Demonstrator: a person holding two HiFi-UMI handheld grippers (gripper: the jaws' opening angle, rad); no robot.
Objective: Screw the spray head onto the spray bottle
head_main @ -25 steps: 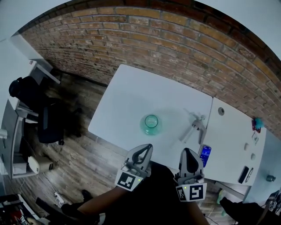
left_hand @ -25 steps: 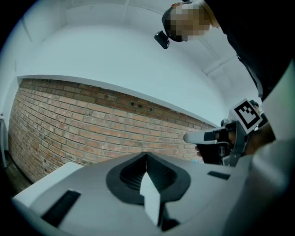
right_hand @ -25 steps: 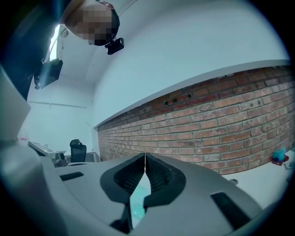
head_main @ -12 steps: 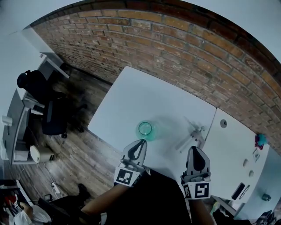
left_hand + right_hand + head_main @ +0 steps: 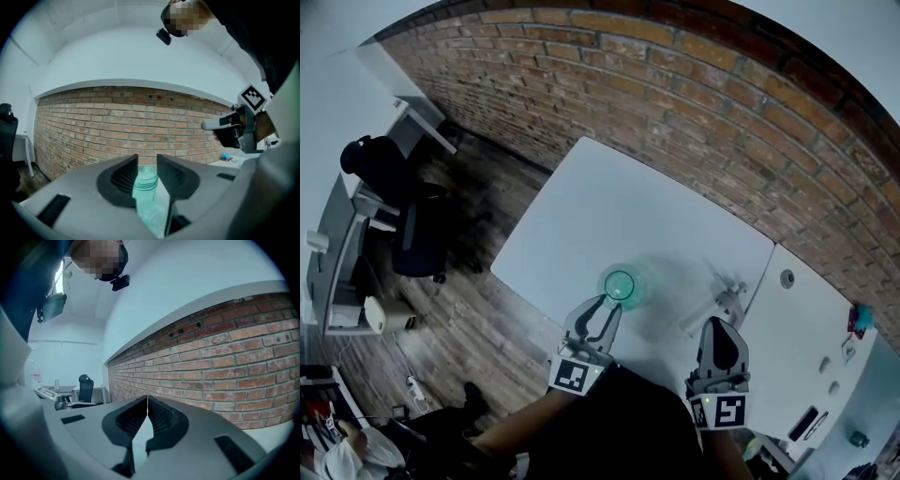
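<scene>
A clear green spray bottle stands upright with its neck bare, near the front edge of the white table. My left gripper sits just in front of it. Its jaws have just been opening and stand slightly apart. In the left gripper view the bottle shows in the gap of the left gripper, just beyond the tips and not pinched. The white spray head with its tube lies on the table to the right. My right gripper is shut and empty, just short of it; the right gripper faces the brick wall.
A second white table adjoins on the right and carries small items, among them a blue one. A brick wall runs behind. A black office chair stands on the wooden floor to the left.
My left gripper has moved forward to the bottle and its jaws have parted. My right gripper has moved toward the spray head and stayed shut.
</scene>
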